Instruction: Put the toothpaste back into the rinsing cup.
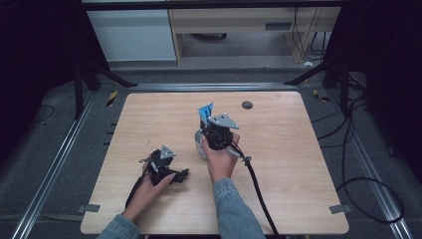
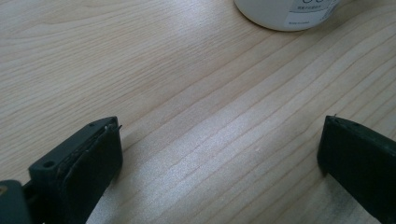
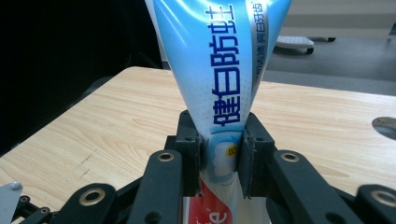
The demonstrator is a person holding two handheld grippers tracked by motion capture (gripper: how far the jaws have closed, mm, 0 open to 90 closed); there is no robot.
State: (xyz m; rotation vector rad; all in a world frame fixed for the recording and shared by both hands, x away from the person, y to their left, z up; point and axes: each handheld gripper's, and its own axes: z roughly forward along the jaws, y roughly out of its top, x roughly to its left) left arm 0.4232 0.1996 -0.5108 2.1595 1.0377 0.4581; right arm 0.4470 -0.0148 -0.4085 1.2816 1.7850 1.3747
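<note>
The right gripper point(image 3: 219, 161) pinches a toothpaste tube point(image 3: 219, 70) at the narrow lower part of its body, one black pad pressed flat on each side; the tube rises from the jaws and widens toward its flat crimped end. In the high view the tube point(image 1: 205, 112) projects up and away from the gripper, directly over a white cup point(image 1: 200, 144) that stands on the table just beneath and in front of that hand. The tube is a soft, glossy plastic laminate, light blue and white with dark blue print and a red band near the jaws. It will probably be light and yield under pressure, so a hard squeeze may deform it or force out paste, and the smooth skin may slip. The best hold is judged to be where it is now, on the firmer narrow part near the shoulder, with the flat faces against the pads. The left gripper point(image 2: 219, 154) rests low over the table point(image 2: 140, 70), jaws spread wide with nothing between them; the cup's rounded, smooth white base point(image 2: 285, 14) stands ahead of it. The table is pale wood-grain laminate, matte and flat.
</note>
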